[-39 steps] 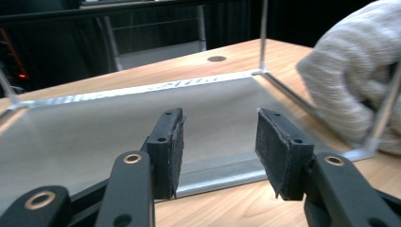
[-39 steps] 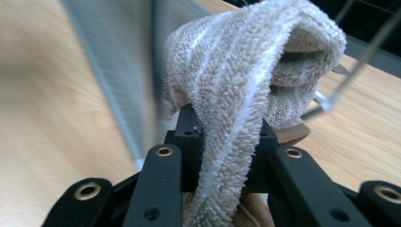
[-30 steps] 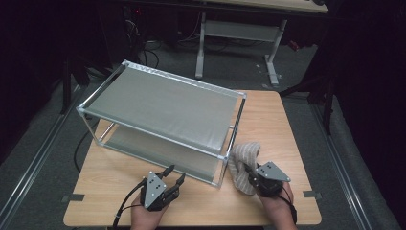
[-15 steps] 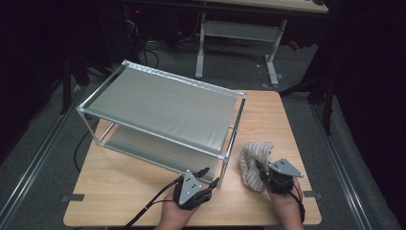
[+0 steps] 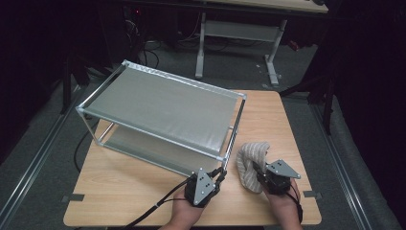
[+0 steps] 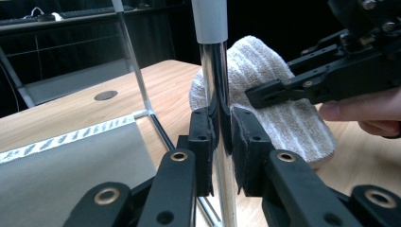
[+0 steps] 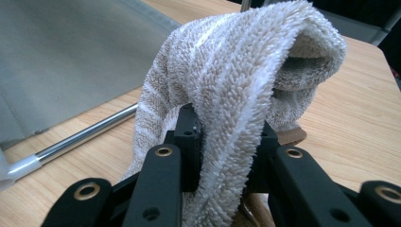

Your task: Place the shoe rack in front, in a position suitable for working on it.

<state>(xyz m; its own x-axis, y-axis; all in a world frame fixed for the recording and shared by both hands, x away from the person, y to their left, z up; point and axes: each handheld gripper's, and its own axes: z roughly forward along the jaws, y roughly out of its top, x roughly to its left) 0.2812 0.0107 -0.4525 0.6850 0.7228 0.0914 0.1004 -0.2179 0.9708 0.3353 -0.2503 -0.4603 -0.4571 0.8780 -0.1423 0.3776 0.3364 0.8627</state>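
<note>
A two-tier metal rack point(image 5: 163, 108) with grey fabric shelves stands on the wooden table point(image 5: 129, 191). My left gripper point(image 5: 221, 173) is at its front right corner, shut on the upright chrome post point(image 6: 218, 71); the pads point(image 6: 202, 142) press it from both sides. Just right of that post hangs a beige striped towel point(image 5: 249, 160), bunched and lifted. My right gripper point(image 5: 256, 171) is shut on a fold of the towel point(image 7: 236, 80), which drapes over its jaws. In the left gripper view the towel point(image 6: 293, 123) is just behind the post, with the right gripper point(image 6: 269, 94) against it.
The rack's lower shelf point(image 7: 61, 52) and its bottom rail point(image 7: 85, 130) lie left of the towel. A round cable hole point(image 6: 105, 95) is in the tabletop. Another desk frame point(image 5: 234, 28) stands beyond the table; cables lie on the dark floor.
My left gripper moved right along the table's front to the rack's front right post and shut on it. The right gripper, still holding the towel, shifted slightly right and nearer.
</note>
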